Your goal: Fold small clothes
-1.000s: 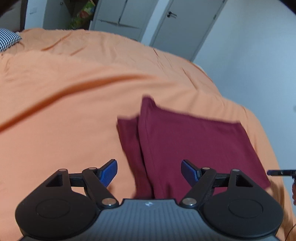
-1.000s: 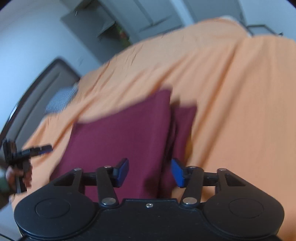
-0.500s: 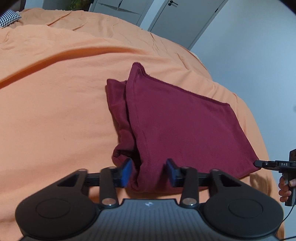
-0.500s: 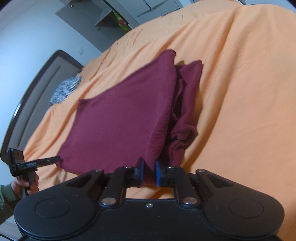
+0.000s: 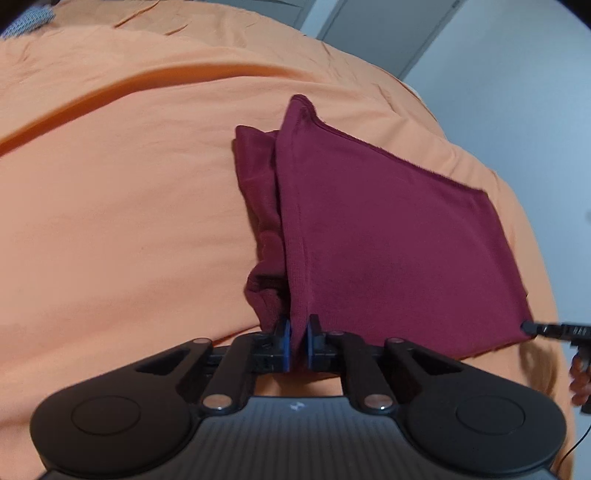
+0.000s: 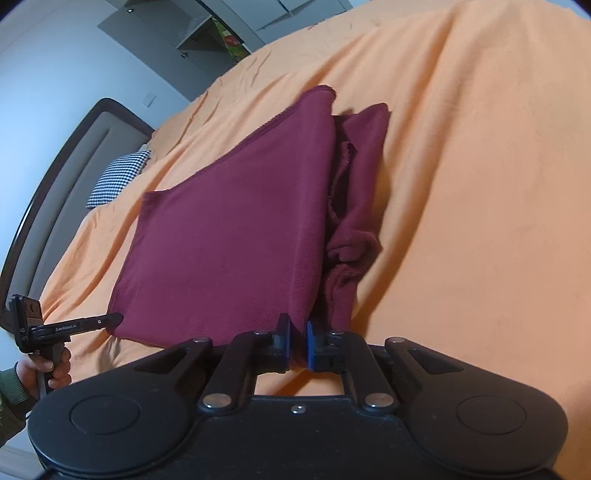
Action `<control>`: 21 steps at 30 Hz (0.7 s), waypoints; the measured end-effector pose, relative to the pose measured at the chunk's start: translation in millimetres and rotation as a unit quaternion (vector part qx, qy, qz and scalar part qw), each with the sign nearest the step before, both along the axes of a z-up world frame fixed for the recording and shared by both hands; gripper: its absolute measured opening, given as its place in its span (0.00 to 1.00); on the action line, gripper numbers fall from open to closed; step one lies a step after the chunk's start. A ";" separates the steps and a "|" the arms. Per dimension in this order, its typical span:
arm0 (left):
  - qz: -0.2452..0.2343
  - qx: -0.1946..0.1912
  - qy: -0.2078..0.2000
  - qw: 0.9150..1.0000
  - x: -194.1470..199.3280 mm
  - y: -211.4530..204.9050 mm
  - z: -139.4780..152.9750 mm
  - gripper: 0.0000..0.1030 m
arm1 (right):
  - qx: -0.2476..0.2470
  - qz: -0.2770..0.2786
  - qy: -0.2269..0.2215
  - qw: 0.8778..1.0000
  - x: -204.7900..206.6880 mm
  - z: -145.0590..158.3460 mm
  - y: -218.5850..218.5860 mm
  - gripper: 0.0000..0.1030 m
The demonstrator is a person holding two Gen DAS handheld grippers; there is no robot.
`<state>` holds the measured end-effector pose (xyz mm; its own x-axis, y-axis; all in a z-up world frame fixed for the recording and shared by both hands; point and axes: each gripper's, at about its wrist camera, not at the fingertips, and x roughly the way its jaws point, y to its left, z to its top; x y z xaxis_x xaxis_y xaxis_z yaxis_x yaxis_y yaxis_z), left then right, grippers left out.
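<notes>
Both my left gripper [image 5: 297,341] and right gripper [image 6: 297,343] clamp the near corners of the maroon garment [image 5: 388,236]; I judge the fold goes best if I lift both evenly, keeping the edge taut. Beyond, it lies flat, partly folded, sleeves bunched alongside, on the orange bedspread [image 5: 129,192].

The place is a home bedroom. A bed [image 6: 480,184] with an orange cover fills the views. A headboard [image 6: 74,155] and checked pillow [image 6: 118,179] lie at its end; closet doors [image 5: 388,33] stand beyond it.
</notes>
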<state>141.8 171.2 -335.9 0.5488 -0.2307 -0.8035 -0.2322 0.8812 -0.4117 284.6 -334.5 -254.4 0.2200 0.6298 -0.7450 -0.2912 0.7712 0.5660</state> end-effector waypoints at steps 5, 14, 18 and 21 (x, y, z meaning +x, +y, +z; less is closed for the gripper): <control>0.004 -0.028 -0.009 1.000 -11.9 4.5 25.1 0.05 | 0.030 -0.002 0.027 0.999 2.2 16.7 -16.5 0.06; 0.017 0.001 0.038 0.999 -7.8 0.0 -9.0 0.16 | -0.028 -0.007 0.047 0.998 0.4 -7.6 -12.9 0.08; 0.030 0.027 0.006 0.999 -28.8 12.9 20.8 0.39 | -0.023 -0.035 0.013 0.999 -7.4 18.3 -25.6 0.33; 0.033 0.038 -0.043 0.998 -28.7 20.2 47.3 0.40 | -0.037 -0.042 -0.061 0.997 -16.6 49.7 -35.0 0.44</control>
<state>113.1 191.4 -288.7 0.6291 -0.1328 -0.7659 -0.2562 0.8948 -0.3656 268.0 -369.6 -204.6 0.3619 0.5493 -0.7532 -0.2875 0.8343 0.4704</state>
